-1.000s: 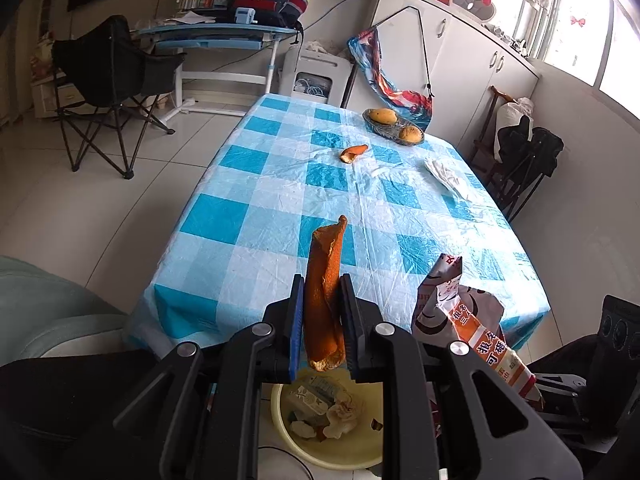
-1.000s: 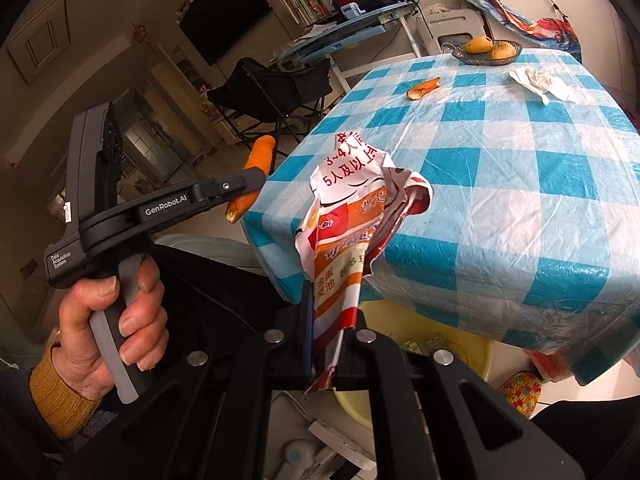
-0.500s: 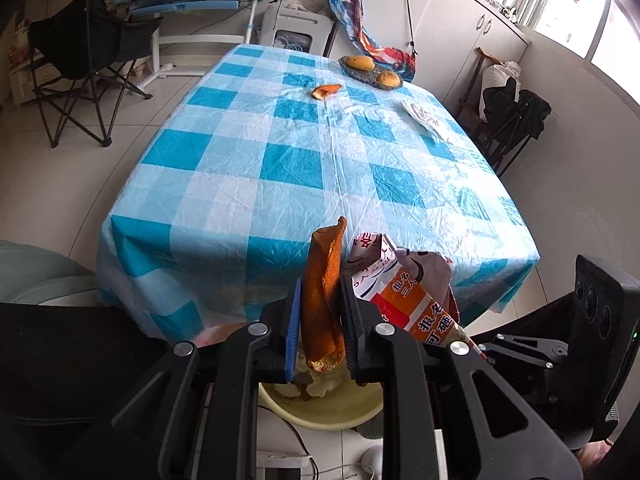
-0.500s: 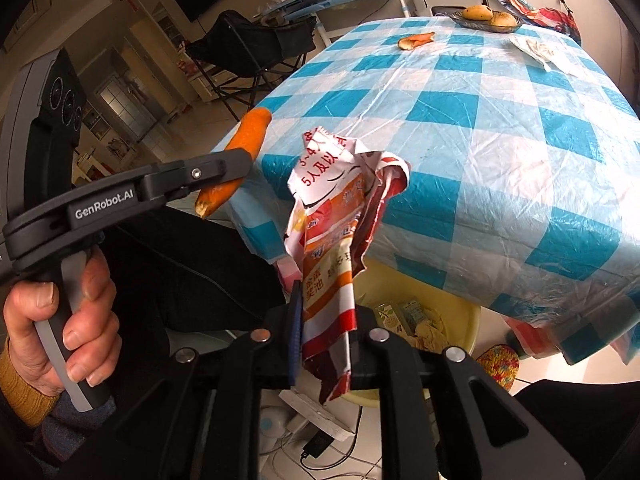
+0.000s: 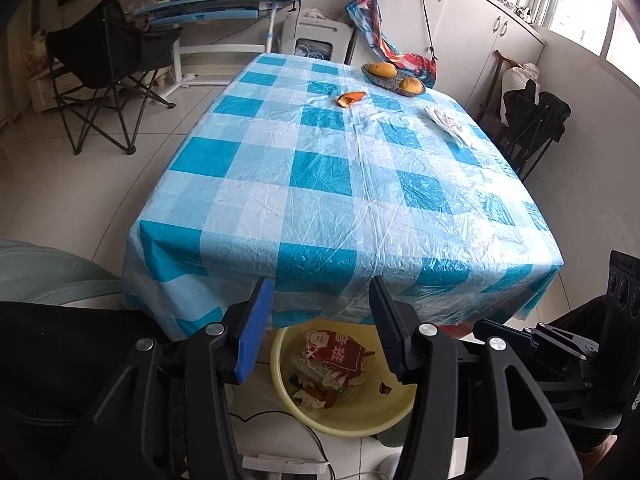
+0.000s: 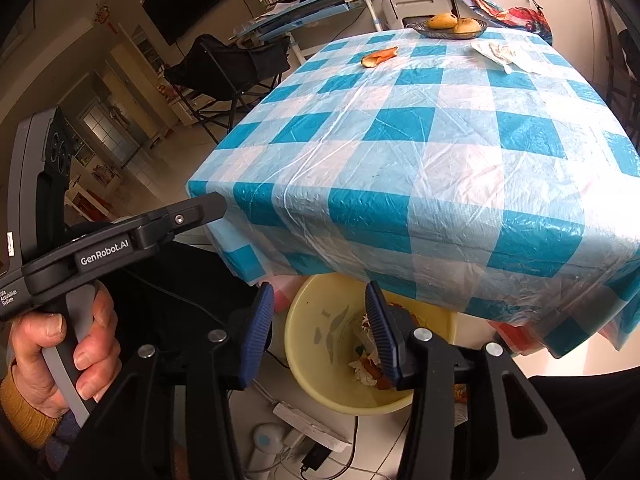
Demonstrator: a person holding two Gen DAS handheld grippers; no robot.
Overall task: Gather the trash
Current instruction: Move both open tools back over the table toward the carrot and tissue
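Observation:
Both grippers hang over a yellow trash basin [image 5: 360,420] [image 6: 304,344] on the floor under the near edge of the table. My left gripper [image 5: 320,286] has its jaws opening with nothing between them. My right gripper [image 6: 320,294] is also opening and holds nothing. A red snack wrapper [image 5: 340,354] lies in the basin on top of peels and other scraps [image 6: 368,366]. On the blue checked tablecloth [image 5: 320,176] an orange peel [image 5: 351,98] [image 6: 378,56] and a crumpled white tissue [image 5: 446,120] [image 6: 500,53] lie at the far end.
A dish with two fruits [image 5: 394,76] [image 6: 452,24] stands at the table's far edge. A black folding chair [image 5: 104,60] and a desk [image 5: 216,8] stand at the back left. A power strip with cables [image 6: 304,424] lies on the floor by the basin. A hand [image 6: 60,360] holds the left gripper's handle.
Both grippers have opened. The orange peel has dropped from the left one and the snack wrapper from the right one, and both now lie in the basin.

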